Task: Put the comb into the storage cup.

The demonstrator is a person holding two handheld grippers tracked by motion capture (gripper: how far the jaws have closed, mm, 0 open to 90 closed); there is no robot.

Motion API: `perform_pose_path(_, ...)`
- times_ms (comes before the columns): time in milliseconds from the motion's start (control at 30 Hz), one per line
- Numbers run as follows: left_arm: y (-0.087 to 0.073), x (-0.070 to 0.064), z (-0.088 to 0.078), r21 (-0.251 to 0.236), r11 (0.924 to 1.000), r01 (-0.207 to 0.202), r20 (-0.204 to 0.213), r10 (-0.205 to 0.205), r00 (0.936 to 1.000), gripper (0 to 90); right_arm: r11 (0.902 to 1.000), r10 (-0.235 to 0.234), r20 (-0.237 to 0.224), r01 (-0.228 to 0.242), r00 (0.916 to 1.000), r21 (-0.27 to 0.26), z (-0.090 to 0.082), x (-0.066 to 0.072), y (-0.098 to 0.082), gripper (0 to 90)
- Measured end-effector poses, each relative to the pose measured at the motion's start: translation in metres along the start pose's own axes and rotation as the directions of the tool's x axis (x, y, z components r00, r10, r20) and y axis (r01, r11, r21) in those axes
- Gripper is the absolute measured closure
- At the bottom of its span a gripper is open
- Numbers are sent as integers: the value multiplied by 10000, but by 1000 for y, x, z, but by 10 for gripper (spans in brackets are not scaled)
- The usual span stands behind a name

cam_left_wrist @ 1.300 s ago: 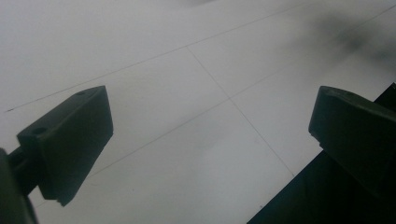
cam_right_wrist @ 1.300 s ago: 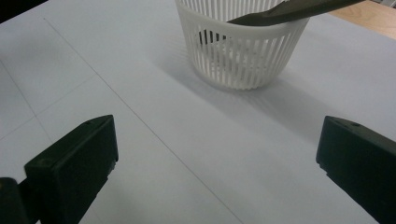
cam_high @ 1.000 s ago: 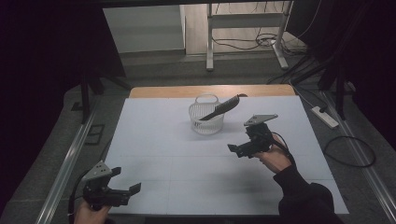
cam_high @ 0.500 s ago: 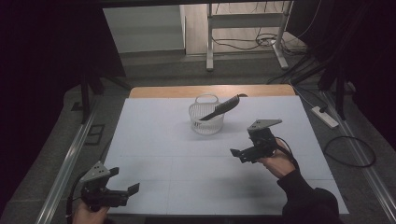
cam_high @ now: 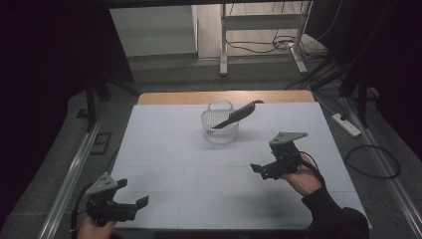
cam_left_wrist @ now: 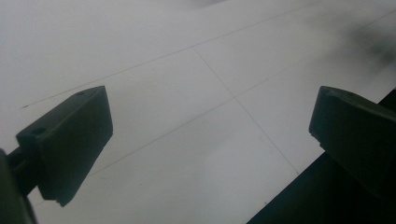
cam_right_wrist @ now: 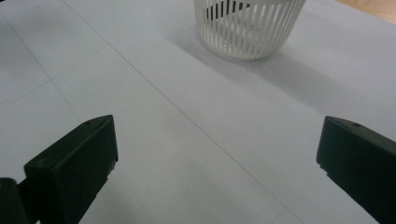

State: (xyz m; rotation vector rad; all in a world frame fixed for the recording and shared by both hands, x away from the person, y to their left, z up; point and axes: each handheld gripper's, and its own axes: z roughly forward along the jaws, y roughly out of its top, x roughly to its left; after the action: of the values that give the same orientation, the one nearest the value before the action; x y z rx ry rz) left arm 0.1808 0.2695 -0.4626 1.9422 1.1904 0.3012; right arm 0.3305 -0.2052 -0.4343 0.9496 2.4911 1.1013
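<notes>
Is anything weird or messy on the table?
Nothing is spilled or broken. The one odd thing: a long dark utensil leans tilted in the white basket, its end poking out over the rim. Both tools, left and right, are open and away from it.

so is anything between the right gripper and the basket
Nothing visible. The right gripper is open above bare table, and in its own view only white surface lies between its jaws and the basket. The dark tool sits inside the basket, sticking out over its rim.
</notes>
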Motion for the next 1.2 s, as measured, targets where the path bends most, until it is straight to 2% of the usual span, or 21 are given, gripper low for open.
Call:
perform_pose_path(333,0,1,0,-7,10000,24,34,-24,10000,5,9996,270,-84,-270,9996,24,-11,-1,-10,0)
perform_pose_path(500,0,1,0,-57,10000,68,57,-68,10000,5,9998,219,-42,-219,9998,-16,-16,-1,-15,0)
perform_pose_path(933,-1,1,-1,-85,9999,101,98,-100,9999,6,9986,523,26,-523,9986,-39,-29,-4,-26,0)
perform_pose_path(1200,-1,2,0,-72,9999,109,104,-108,9999,6,9987,513,318,-512,9982,-30,-36,-5,-34,0)
